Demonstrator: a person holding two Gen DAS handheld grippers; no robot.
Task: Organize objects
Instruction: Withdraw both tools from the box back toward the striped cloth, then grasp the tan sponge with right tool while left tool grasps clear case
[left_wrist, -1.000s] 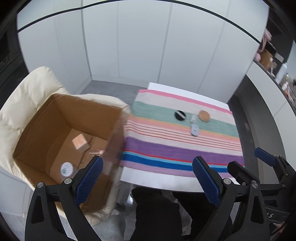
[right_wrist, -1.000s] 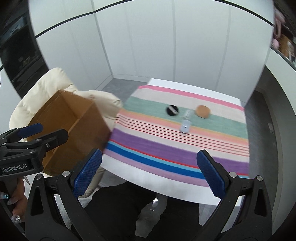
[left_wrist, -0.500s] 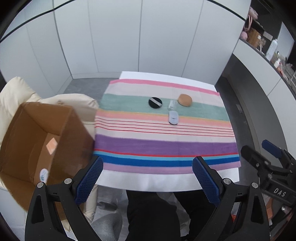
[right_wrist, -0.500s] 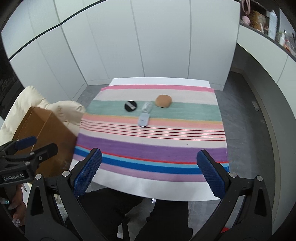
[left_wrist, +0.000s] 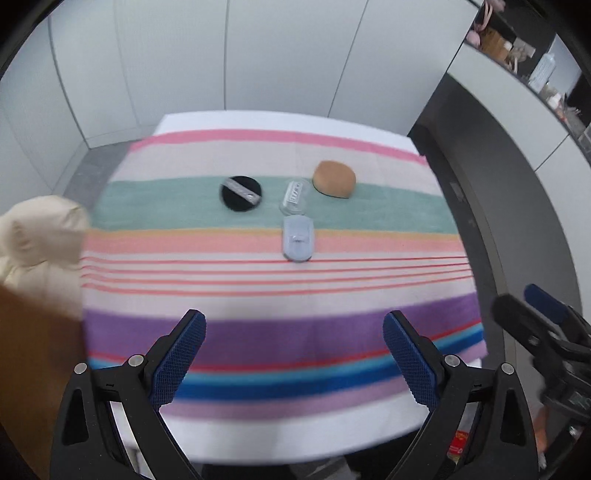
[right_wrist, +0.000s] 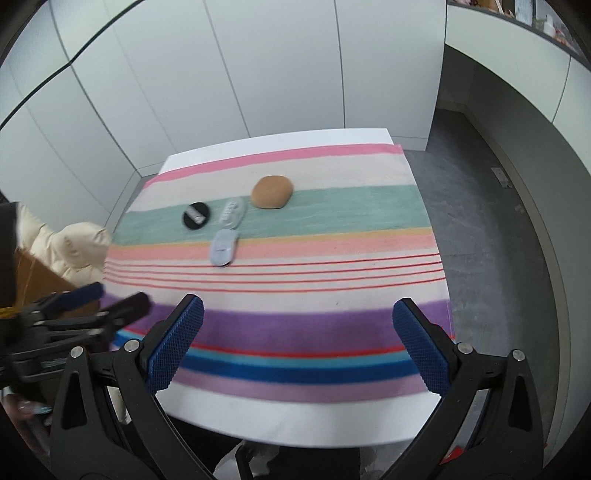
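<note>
The pale blue oblong plastic case (left_wrist: 297, 238) lies on the striped tablecloth (left_wrist: 258, 325) just this side of the clear oblong case (left_wrist: 293, 196), long axis pointing away, well ahead of the empty, wide-open left gripper (left_wrist: 293, 360) and left of the likewise open right gripper (right_wrist: 297, 341). Its lid detail is blurred.

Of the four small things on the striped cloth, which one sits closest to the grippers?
The pale blue flat case, on the peach stripe. The black round puff, clear case and brown sponge all lie farther back on the green stripe.
</note>
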